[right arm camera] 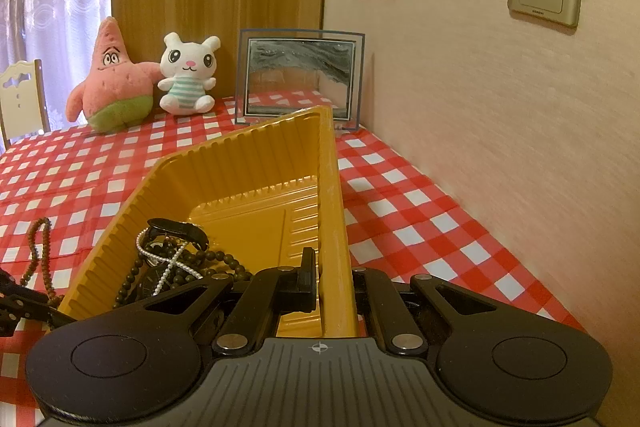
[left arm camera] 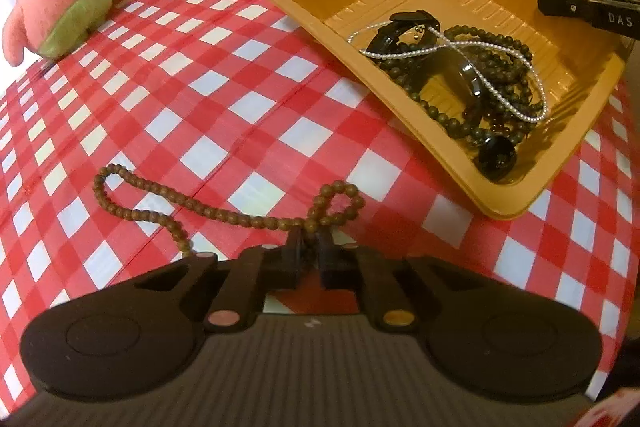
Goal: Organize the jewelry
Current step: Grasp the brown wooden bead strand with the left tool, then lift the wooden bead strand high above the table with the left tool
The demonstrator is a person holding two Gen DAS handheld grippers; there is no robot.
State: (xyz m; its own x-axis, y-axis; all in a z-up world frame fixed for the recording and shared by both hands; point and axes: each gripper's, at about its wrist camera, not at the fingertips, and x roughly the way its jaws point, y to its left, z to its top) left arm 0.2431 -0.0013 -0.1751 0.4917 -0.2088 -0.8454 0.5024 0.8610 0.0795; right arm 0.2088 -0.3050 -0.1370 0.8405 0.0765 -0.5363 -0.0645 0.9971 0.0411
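Between the jaws, left: the left gripper [left arm camera: 310,247] is closed on the brown bead necklace [left arm camera: 224,213] at a crossing of its loops; the rest of the strand trails over the tabletop [left arm camera: 224,75].
Between the jaws, right: the right gripper [right arm camera: 334,279] is clamped on the near wall of the orange tray [right arm camera: 240,163], one jaw inside the wall, one outside, apparently steadying it.
Progress: most pieces already lie in the tray, namely a pearl strand [left arm camera: 464,45], dark bead strands [left arm camera: 500,75], a black bangle [left arm camera: 460,75] and a black watch [left arm camera: 496,157]. The brown necklace appears to be the last piece outside, well short of the rim.
Materials: necklace of small round matte beads, limp; tray of thin glossy plastic with ribbed walls and floor; smooth checked red-and-white cover.
Beyond: two plush toys [right arm camera: 120,83] and a picture frame [right arm camera: 300,79] by the wall.
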